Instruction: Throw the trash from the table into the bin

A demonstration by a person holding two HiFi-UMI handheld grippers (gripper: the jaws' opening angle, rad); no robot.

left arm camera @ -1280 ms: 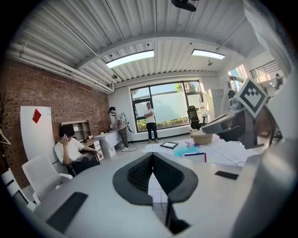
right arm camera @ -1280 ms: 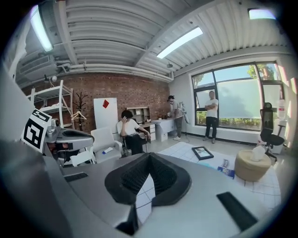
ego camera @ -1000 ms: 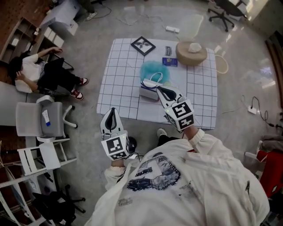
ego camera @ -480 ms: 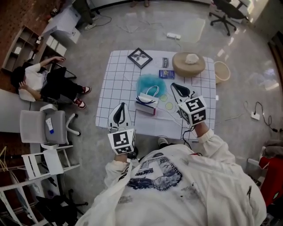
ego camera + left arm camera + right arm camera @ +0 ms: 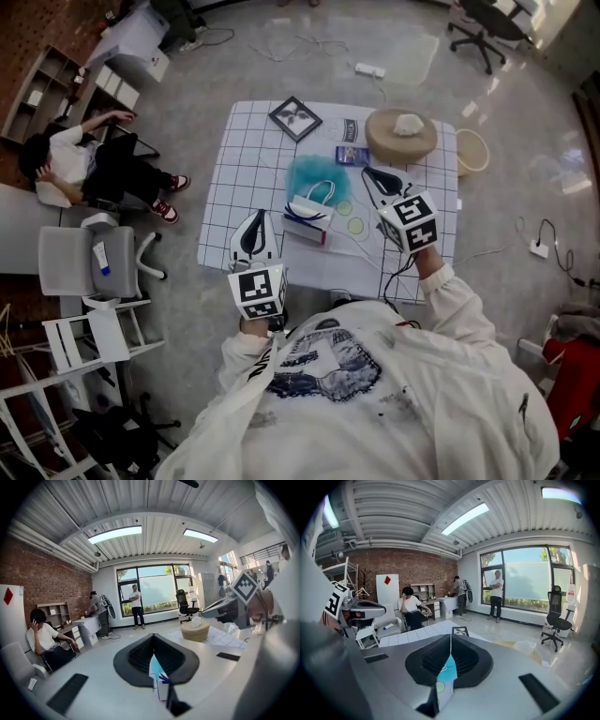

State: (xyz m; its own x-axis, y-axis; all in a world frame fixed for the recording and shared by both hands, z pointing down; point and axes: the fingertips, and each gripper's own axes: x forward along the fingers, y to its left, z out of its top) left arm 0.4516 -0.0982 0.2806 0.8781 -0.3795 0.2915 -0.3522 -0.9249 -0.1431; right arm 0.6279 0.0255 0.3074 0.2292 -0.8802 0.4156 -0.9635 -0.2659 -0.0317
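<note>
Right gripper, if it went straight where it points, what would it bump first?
Probably the teal fluffy bundle, right past the right gripper; the picture frame lies farther. Depth is unclear.

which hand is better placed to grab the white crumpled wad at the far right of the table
Right. The right hand-held gripper is over the table, nearer the white wad; the left hand-held gripper hangs at the near left edge.
</note>
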